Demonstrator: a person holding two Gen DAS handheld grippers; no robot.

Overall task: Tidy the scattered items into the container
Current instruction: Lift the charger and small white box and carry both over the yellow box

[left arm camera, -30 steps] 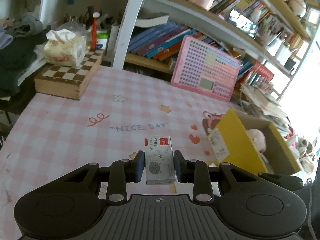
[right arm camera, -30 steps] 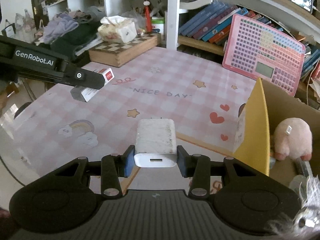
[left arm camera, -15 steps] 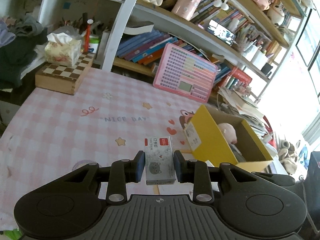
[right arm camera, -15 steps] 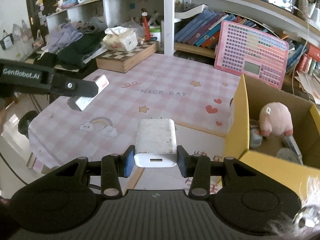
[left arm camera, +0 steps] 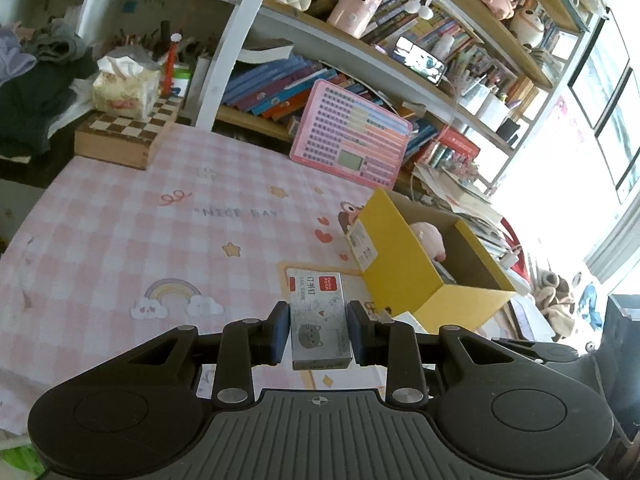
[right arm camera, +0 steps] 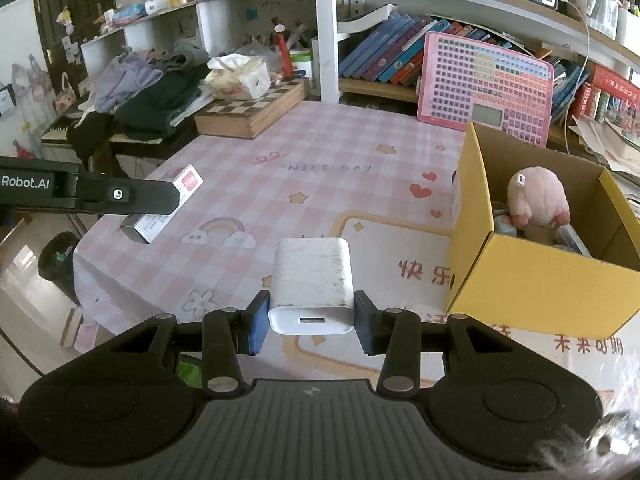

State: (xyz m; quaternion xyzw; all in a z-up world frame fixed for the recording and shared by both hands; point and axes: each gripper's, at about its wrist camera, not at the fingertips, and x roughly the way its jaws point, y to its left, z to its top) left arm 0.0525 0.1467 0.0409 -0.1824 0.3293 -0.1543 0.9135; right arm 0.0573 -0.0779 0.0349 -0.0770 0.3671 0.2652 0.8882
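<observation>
My left gripper [left arm camera: 319,332] is shut on a small grey staple box [left arm camera: 318,316] with a red label and a cat drawing, held above the pink checked tablecloth. The same staple box [right arm camera: 168,210] shows in the right wrist view at the left, clamped in the left gripper [right arm camera: 160,204]. My right gripper [right arm camera: 311,322] is shut on a white charger block [right arm camera: 312,280], prongs pointing away. The yellow cardboard box [left arm camera: 404,264] stands open to the right of both grippers; this yellow box [right arm camera: 520,272] holds a pink plush toy [right arm camera: 538,196] and other items.
A pink keyboard toy [right arm camera: 486,88] leans on the shelf behind the box. A chessboard case [left arm camera: 124,132] with a tissue box [left arm camera: 124,88] sits at the table's back left. Books fill the shelves. Dark clothes [right arm camera: 156,96] are piled left of the table.
Both grippers have drawn back and risen from the table with their loads still clamped. More of the tablecloth and the yellow box's inside now shows.
</observation>
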